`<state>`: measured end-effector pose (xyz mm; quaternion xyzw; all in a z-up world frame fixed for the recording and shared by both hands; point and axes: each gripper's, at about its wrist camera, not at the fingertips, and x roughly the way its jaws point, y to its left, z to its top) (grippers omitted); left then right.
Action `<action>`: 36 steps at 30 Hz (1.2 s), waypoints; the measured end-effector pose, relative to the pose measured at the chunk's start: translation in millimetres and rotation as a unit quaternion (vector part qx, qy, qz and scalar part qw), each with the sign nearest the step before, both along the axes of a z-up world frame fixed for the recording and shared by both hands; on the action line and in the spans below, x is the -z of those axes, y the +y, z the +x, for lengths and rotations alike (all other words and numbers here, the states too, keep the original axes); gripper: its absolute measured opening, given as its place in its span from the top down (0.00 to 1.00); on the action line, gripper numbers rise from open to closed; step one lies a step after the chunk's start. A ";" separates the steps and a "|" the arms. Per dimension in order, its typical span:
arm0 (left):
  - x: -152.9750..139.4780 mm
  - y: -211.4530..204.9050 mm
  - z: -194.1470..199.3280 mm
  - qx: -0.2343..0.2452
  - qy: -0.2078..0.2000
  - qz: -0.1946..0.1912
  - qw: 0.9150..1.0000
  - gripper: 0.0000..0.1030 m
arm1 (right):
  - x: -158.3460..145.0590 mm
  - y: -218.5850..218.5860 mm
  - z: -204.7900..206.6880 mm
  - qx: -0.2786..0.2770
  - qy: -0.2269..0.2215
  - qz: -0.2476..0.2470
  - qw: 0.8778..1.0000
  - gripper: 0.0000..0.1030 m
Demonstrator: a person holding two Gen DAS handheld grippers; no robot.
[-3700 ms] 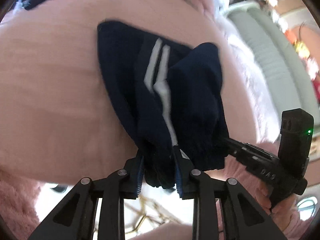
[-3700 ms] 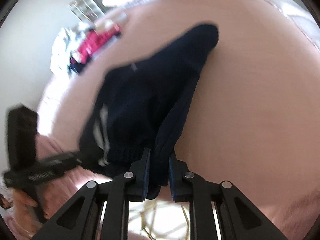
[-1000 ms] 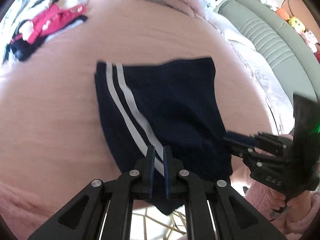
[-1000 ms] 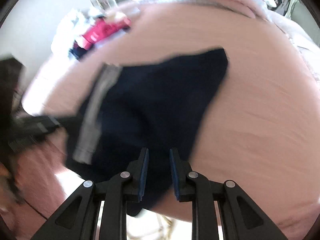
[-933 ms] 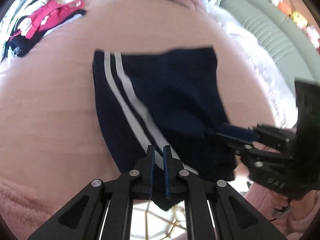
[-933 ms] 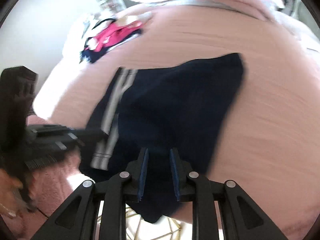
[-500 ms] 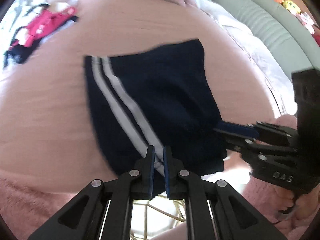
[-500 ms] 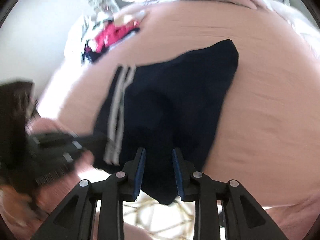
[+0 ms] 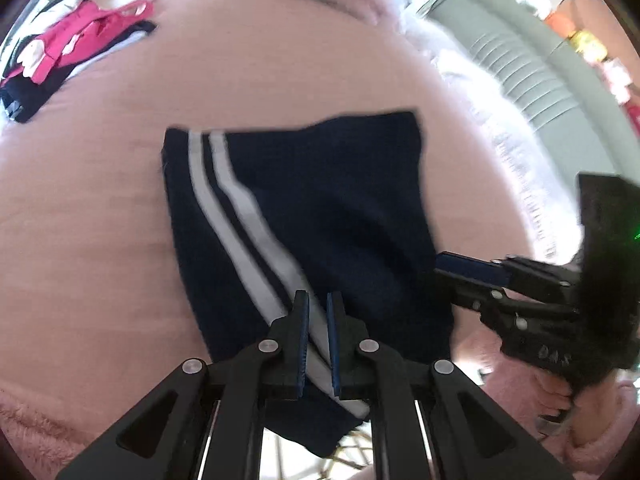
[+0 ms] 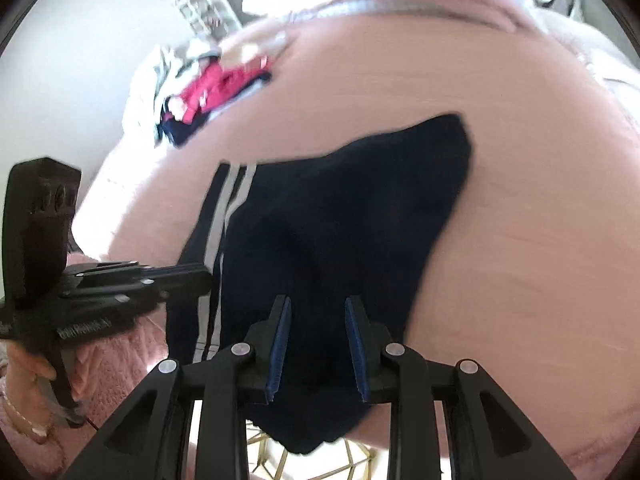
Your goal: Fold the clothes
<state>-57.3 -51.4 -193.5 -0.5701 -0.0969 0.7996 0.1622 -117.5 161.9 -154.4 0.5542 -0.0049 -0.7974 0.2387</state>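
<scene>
Navy shorts with two white side stripes lie spread flat on the pink bed, and their near end hangs over the bed's edge. My left gripper is shut on the shorts at the striped side. In the right wrist view its fingertips meet that same edge of the shorts. My right gripper is open at the plain side. Its blue pads are bare and the dark cloth lies under the gap. From the left wrist view the right gripper sits at the shorts' right edge.
A pile of pink, white and dark clothes lies at the bed's far left corner, also seen in the right wrist view. A grey-green ribbed sofa and a white fluffy blanket run along the right. A hand in a pink fluffy sleeve holds the right gripper.
The shorts, bunched and hanging from both grippers a few seconds ago, now lie flat. Over the last second the right gripper's jaws have widened off the cloth. The left grip is unchanged.
</scene>
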 end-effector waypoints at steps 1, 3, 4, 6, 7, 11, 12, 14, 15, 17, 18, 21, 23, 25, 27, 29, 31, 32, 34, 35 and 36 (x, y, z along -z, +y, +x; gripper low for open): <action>6.4 1.0 10.3 -0.003 -0.004 -0.011 1.000 0.93 | 9.0 -5.7 -1.0 -0.007 -0.008 0.017 1.000 0.73; 11.5 -5.3 16.2 -0.015 -0.008 -0.009 1.000 0.93 | 23.0 -5.2 3.7 -0.011 -0.016 0.051 0.998 0.73; 6.9 -6.1 21.2 -0.018 -0.003 -0.002 1.000 0.93 | 24.3 0.9 8.7 -0.005 -0.018 0.047 0.999 0.73; -10.1 0.1 35.4 -0.008 0.014 0.012 1.000 0.93 | 17.4 17.1 19.1 0.016 -0.019 0.017 1.000 0.73; -16.6 4.0 43.9 0.006 0.021 0.026 0.999 0.93 | 10.3 26.8 24.0 0.030 -0.016 0.004 0.999 0.73; -31.1 31.7 77.6 0.077 0.021 0.072 0.994 0.93 | -3.0 53.4 45.4 0.071 -0.006 -0.011 0.997 0.73; -28.8 40.7 84.6 0.098 0.011 0.077 0.992 0.93 | -2.5 54.9 49.6 0.074 -0.009 -0.013 0.997 0.73; -18.5 57.0 91.5 0.128 -0.015 0.078 0.989 0.93 | 3.2 59.4 59.4 0.072 -0.021 -0.015 0.997 0.73; -11.8 63.7 95.0 0.137 -0.025 0.074 0.987 0.93 | 7.3 62.2 64.9 0.071 -0.027 -0.014 0.997 0.73; 2.8 72.8 96.3 0.145 -0.043 0.060 0.987 0.93 | 13.0 66.6 73.6 0.063 -0.032 -0.014 0.997 0.73; 8.4 74.9 94.2 0.141 -0.052 0.057 0.987 0.93 | 12.7 64.6 74.2 0.056 -0.029 -0.015 0.998 0.73; 14.1 68.2 85.1 0.113 -0.054 0.062 0.990 0.93 | 11.9 53.5 73.8 0.036 -0.014 -0.002 0.999 0.73; 10.4 58.8 83.7 0.093 -0.039 0.069 0.992 0.93 | 14.4 43.1 72.4 0.020 -0.008 0.007 1.000 0.73; 7.0 49.2 83.0 0.075 -0.025 0.079 0.994 0.93 | 17.5 36.2 71.0 0.012 -0.007 0.011 1.000 0.73; 7.8 42.5 83.4 0.062 -0.017 0.083 0.995 0.93 | 19.3 30.4 70.0 0.006 -0.003 0.022 1.000 0.73; 8.2 41.2 92.0 0.055 -0.012 0.078 0.995 0.93 | 15.4 30.2 75.1 -0.004 0.010 0.035 0.999 0.75; 9.3 42.1 94.1 0.051 0.000 0.081 0.995 0.93 | 13.8 28.9 80.5 -0.016 0.017 0.048 0.999 0.81; 8.1 41.5 90.7 0.051 0.005 0.084 0.995 0.93 | 15.5 27.4 82.1 -0.021 0.015 0.054 0.998 0.81; 5.7 39.3 90.0 0.047 0.014 0.093 0.994 0.93 | 16.9 27.0 83.6 -0.023 0.013 0.058 0.998 0.81; 5.5 38.6 90.2 0.046 0.015 0.099 0.994 0.93 | 15.9 27.2 83.5 -0.022 0.015 0.056 0.998 0.81; 6.9 39.3 90.2 0.046 0.011 0.103 0.994 0.93 | 15.7 26.8 83.0 -0.021 0.015 0.054 0.998 0.80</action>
